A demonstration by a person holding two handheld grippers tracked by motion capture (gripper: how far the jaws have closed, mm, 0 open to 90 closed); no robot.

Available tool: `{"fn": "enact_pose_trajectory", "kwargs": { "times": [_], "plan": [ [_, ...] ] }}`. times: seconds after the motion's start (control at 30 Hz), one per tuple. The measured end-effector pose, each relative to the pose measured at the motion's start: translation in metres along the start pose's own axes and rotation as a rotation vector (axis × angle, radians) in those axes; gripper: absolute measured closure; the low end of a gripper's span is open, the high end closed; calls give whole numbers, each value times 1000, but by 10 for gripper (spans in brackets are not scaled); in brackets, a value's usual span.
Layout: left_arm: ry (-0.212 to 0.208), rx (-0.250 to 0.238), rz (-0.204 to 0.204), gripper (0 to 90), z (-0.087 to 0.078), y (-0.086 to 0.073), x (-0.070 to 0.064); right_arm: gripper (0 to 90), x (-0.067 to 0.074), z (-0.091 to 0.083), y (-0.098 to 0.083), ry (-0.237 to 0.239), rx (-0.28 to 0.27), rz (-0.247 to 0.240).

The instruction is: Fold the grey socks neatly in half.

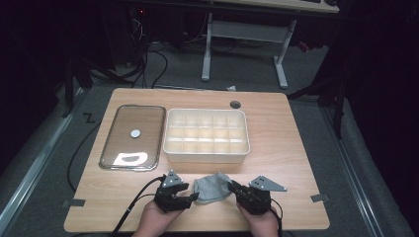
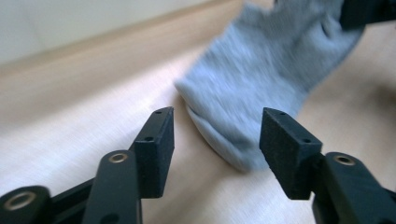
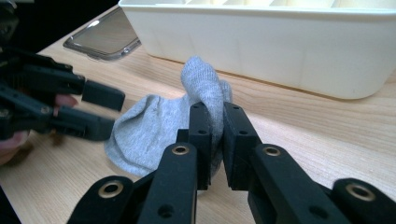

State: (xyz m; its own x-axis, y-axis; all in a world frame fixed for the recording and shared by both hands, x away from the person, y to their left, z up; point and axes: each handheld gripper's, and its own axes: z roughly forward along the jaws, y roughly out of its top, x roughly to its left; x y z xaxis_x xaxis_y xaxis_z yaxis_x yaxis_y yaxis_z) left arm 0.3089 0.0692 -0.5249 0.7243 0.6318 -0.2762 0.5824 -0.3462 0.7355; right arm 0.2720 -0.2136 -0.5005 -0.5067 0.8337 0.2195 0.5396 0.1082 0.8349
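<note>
Near the front edge of the worktop (image 1: 296, 163), we pinch the grey sock (image 1: 212, 188) in our right gripper (image 1: 236, 190), its fingers clamped on the fabric, while our left gripper (image 1: 191, 196) gapes empty beside it, so a one-sided tug could unfold the sock before it reaches the divided bin (image 1: 206, 154).

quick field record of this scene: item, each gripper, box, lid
item: grey sock, crumpled on the table near the front edge
right gripper: shut on the sock
left gripper: open, sock end just ahead of the jaws, pads not pressing on it
box: white divided bin, compartments look empty
lid: clear lid, flat, left of the bin
</note>
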Motion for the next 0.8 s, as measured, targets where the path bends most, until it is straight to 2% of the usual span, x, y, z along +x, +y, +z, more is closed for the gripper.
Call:
{"fn": "enact_pose_trajectory", "kwargs": {
  "times": [0.07,0.1,0.13,0.17,0.2,0.27,0.37,0.4,0.6,0.77,0.8],
  "plan": [
    [-19,-4,3,450,0,-1,0,838,3,1,1,-18,4,-22],
    [-29,-5,0,499,1,-1,1,838,4,2,2,-25,6,-31],
    [-40,-3,-11,559,1,-1,3,838,9,4,4,-45,11,-60],
    [-44,-4,-19,559,1,-1,6,838,9,4,4,-45,11,-60],
    [-44,-5,-25,599,0,-1,8,838,11,5,5,-49,12,-68],
    [-32,-5,-15,674,-1,-1,12,837,17,7,7,-52,14,-90],
    [11,-10,16,810,-3,-1,14,837,30,10,11,-67,14,-122],
    [11,-10,16,837,-3,-1,14,837,32,12,12,-70,16,-130],
    [7,-23,15,877,-6,-6,17,837,45,19,18,-79,34,-156],
    [-3,-25,33,881,-7,-6,17,836,63,33,26,-65,68,-196],
    [-3,-25,45,882,-6,-6,17,836,72,40,29,-63,82,-220]
  ]
}}
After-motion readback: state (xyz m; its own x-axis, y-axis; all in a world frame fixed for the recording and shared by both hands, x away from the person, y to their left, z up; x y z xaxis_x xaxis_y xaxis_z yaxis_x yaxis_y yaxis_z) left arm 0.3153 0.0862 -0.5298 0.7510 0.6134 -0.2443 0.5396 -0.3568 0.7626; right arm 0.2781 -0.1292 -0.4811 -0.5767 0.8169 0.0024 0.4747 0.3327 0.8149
